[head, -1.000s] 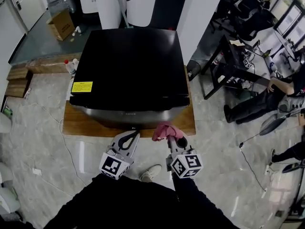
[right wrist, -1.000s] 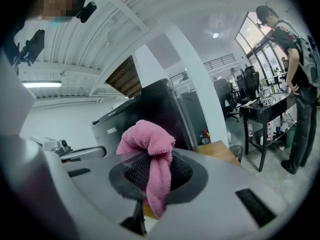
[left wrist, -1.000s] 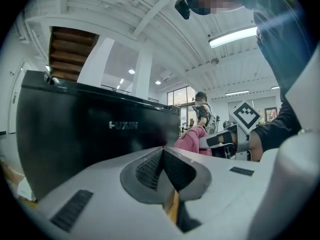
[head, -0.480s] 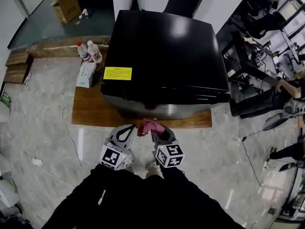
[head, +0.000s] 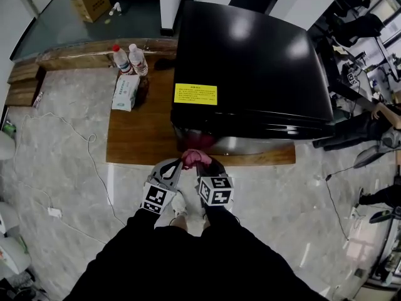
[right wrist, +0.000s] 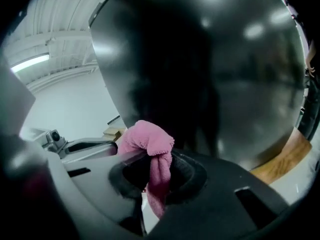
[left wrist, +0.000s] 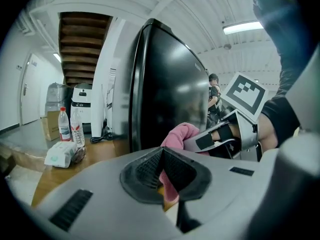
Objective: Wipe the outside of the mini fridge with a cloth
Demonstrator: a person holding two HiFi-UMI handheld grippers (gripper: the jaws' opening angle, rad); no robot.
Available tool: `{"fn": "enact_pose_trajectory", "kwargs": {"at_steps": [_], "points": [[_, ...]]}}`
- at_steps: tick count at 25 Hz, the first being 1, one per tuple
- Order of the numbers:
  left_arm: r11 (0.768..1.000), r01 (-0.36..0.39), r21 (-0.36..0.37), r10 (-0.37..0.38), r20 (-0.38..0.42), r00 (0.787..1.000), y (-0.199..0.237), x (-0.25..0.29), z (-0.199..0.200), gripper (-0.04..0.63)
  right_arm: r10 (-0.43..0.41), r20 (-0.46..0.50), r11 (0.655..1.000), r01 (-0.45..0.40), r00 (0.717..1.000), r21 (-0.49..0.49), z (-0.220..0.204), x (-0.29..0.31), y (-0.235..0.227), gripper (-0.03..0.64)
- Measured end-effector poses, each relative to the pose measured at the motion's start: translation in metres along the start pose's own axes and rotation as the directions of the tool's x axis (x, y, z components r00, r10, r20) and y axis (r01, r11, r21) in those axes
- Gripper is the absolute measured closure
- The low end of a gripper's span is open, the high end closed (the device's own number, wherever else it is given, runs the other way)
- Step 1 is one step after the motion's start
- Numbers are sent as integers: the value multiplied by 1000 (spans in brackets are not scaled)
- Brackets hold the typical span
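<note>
Right gripper view: cloth [right wrist: 151,156] vertical lengthwise

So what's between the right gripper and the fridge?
The pink cloth. The right gripper pinches it, and the right gripper view shows it bunched up just in front of the shiny black fridge.

Mini fridge [head: 250,74] on right part of platform [head: 135,137], platform on floor [head: 56,162]. Bottles [head: 119,58] and tissue pack [head: 127,91] on platform left of fridge, bottles behind pack. Cardboard box [head: 91,0] far behind. Cloth [head: 194,157] in right tool [head: 202,165], before fridge front; left tool [head: 176,166] just beside, left.
</note>
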State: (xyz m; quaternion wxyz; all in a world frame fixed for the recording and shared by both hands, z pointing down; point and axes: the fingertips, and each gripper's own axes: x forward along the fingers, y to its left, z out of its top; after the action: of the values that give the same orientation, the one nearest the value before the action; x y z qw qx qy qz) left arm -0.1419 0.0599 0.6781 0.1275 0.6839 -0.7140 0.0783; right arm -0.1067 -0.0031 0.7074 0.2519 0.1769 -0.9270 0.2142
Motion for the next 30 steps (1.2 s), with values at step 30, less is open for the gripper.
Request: {"fn": "enact_pose_trajectory", "kwargs": {"at_steps": [30], "points": [[984, 175, 36, -173, -45, 984, -90, 87, 11, 591, -131, -36, 984, 135, 991, 112, -2, -41, -118, 560]]}}
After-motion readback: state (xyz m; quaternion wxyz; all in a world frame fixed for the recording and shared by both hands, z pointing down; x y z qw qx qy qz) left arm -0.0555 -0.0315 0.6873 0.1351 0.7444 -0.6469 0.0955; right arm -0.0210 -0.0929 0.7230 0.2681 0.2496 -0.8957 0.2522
